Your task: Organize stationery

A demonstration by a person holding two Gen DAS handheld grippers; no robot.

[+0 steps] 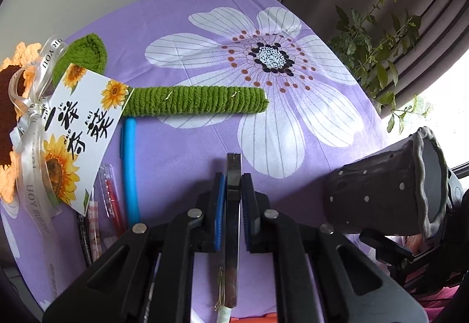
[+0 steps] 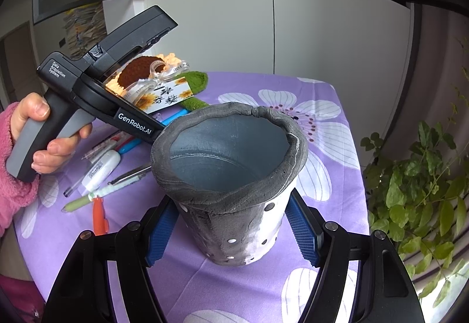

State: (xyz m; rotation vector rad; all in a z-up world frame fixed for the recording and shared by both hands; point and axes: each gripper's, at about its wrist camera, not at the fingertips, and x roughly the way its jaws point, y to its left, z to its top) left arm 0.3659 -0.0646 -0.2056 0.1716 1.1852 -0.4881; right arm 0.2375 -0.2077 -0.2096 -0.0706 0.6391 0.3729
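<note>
My left gripper (image 1: 233, 200) is shut on a dark flat utility knife (image 1: 233, 205), held above the purple cloth; its body shows in the right wrist view (image 2: 96, 94) to the left of the pot. My right gripper (image 2: 231, 232) is shut on a grey dotted pen pot (image 2: 231, 176), held up off the table and tilted; the pot looks empty inside. The pot also shows at the right of the left wrist view (image 1: 381, 191). A blue pen (image 1: 129, 170), a red pen (image 1: 112, 200) and other pens lie at the left.
A crocheted sunflower with green stem (image 1: 199, 100) and a printed card (image 1: 85, 129) lies across the flowered cloth (image 1: 205, 38). White correction tape (image 2: 101, 169), a green pen (image 2: 88, 200) and an orange cap (image 2: 99, 217) lie left of the pot. A plant (image 2: 416, 191) stands beyond the right table edge.
</note>
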